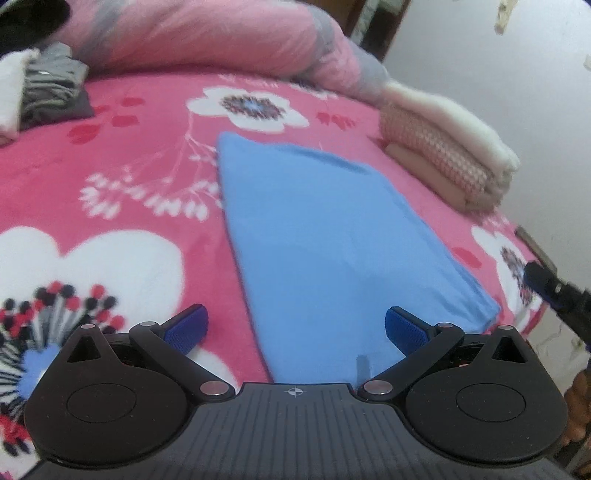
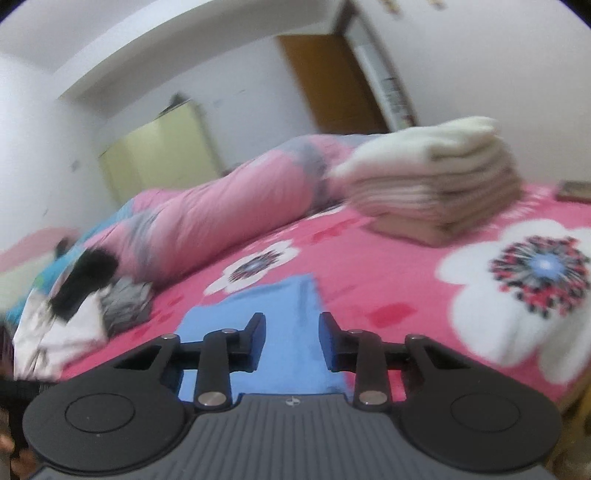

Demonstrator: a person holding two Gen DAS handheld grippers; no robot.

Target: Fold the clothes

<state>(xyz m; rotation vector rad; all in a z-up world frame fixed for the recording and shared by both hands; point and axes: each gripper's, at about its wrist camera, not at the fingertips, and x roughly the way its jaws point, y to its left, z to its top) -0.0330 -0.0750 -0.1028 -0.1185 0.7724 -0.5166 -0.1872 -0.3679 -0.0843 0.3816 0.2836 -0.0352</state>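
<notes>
A blue garment [image 1: 325, 229] lies folded flat into a long rectangle on the pink flowered bedsheet [image 1: 110, 166]. My left gripper [image 1: 295, 321] hovers over its near end, jaws wide open and empty, one blue pad on each side of the cloth's near corner. In the right wrist view the same blue garment [image 2: 229, 314] lies below my right gripper [image 2: 291, 325], whose jaws stand a short way apart with nothing between them. The image there is blurred. A dark part of the right gripper [image 1: 554, 291] shows at the right edge of the left wrist view.
A stack of folded white and pink clothes [image 1: 450, 158] [image 2: 436, 184] sits near the bed's right edge. A rolled pink quilt [image 1: 221, 33] [image 2: 221, 206] lies along the back. Loose grey and white garments [image 1: 51, 88] [image 2: 125, 302] and something black and furry [image 2: 88, 280] lie at the left.
</notes>
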